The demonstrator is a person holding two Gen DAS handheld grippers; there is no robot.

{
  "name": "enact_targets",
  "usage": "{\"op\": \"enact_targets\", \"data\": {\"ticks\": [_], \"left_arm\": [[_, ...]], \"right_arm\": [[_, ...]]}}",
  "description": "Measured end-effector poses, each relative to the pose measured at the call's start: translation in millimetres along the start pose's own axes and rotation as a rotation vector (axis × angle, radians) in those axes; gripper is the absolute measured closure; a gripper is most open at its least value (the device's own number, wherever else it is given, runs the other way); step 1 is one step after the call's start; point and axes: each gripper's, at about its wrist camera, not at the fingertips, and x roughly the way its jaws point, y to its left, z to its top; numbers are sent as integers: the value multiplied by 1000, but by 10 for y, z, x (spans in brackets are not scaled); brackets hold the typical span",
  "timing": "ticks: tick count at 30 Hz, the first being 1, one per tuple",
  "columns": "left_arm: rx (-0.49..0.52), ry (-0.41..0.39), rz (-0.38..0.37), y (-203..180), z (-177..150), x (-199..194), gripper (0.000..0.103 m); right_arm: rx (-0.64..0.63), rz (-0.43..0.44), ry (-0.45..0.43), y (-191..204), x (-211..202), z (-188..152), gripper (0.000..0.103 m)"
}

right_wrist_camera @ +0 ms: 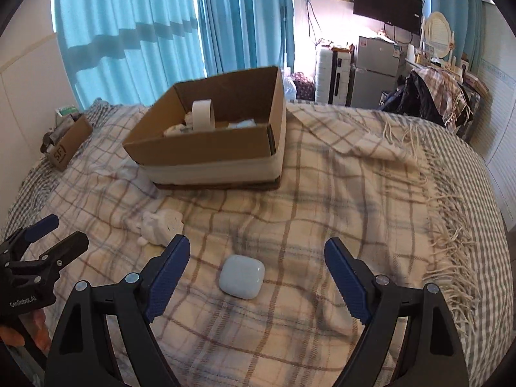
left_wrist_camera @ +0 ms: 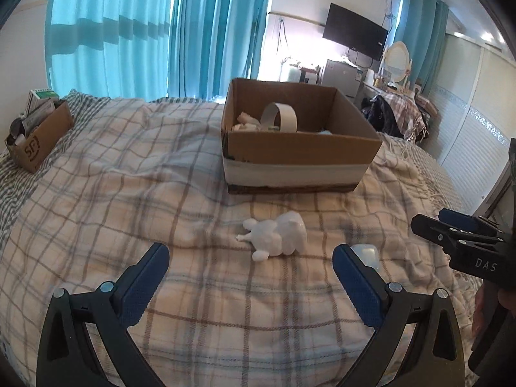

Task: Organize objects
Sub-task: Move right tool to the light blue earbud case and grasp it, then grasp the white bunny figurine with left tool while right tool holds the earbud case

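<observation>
Surveying: I see two loose items on the plaid blanket [right_wrist_camera: 322,193] of the bed, both short of the large cardboard box [left_wrist_camera: 300,148], which I judge to be the collecting point.
Right gripper [right_wrist_camera: 258,267]: jaws spread wide, nothing held, hovering over the earbud case [right_wrist_camera: 242,276], which lies between the blue pads [right_wrist_camera: 167,277] but apart from them.
Left gripper [left_wrist_camera: 251,274]: jaws likewise wide and empty, aimed at the white figurine [left_wrist_camera: 277,237] lying just ahead of them.
Earbud case, location: flat on the blanket, near the figurine, well in front of the box.
Earbud case, handling: I judge it light, rigid and glossy, with rounded corners, so likely to slip. I would close on its two flatter opposite sides, low and centred, not across the corners.
Figurine, location: on its side on the blanket, between the left gripper and the box.
Figurine, handling: it looks like a hard white moulded animal with thin protruding limbs; I judge it light but possibly brittle. I would take it across the bulky body, clear of the legs.
Bedding: soft and wrinkled; I expect it to yield under a downward press and possibly bunch between the pads.
Box contents: a tape roll [left_wrist_camera: 280,116] and pale items I cannot identify.
Other: a smaller box [left_wrist_camera: 38,142] stands well apart at the far left.
</observation>
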Motion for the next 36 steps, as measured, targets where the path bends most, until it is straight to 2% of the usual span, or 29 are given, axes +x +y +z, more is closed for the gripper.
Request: {"op": "enact_targets", "data": {"ticks": [8,11,16,18,24,29,36], "left_arm": [[30,91,33,21,-260,510,0],[22,121,45,46,-300,612,0],[16,139,52,55,-341,642,0],[28,143,52,17,-339,635,0],[46,152,12,-101,-253,683,0],[7,172,-23,-185,-128,861,0],[26,157,-34,-314,25,1088,0]], "right_arm": [[-93,3,163,226,726,-312,19],[-157,-21,192,278,866,-389,28],[-205,-21,200,252,988,-378,31],[-245,-8,204,284,995,-385,46],[-209,20,171,136,842,-382,47],[-186,13,131,-20,744,-275,47],[-204,16,116,-39,697,-230,47]]}}
